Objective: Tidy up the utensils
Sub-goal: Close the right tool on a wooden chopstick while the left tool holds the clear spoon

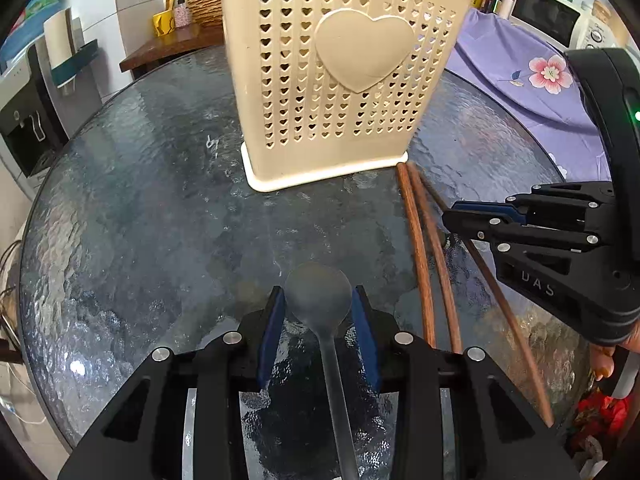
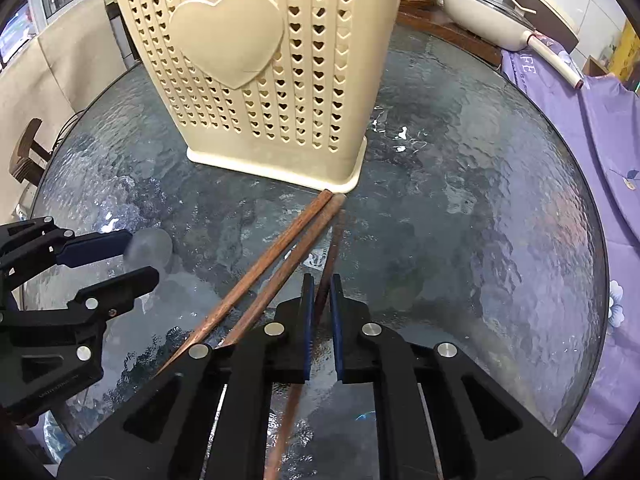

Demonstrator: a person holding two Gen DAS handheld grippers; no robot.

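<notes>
The utensil basket (image 1: 332, 80) is cream, pierced all over with rows of little heart-shaped holes around one large plain heart, while the bench (image 1: 160, 220) is dark blue-grey rippled glass. The chopsticks (image 2: 276, 256) are reddish-brown wood, the spoon (image 1: 320, 300) a dull translucent grey. Both hand-held grippers are black with blue pads (image 1: 274, 332), and the cloth (image 1: 520, 68) is lilac with pink flowers.

My view: round textured glass table (image 1: 140, 208), cream heart-perforated utensil holder (image 1: 332, 80) standing on it, two brown chopsticks (image 1: 420, 248) lying with tips just beside the holder's base corner, translucent spoon (image 1: 320, 296) nearer me than the holder
</notes>
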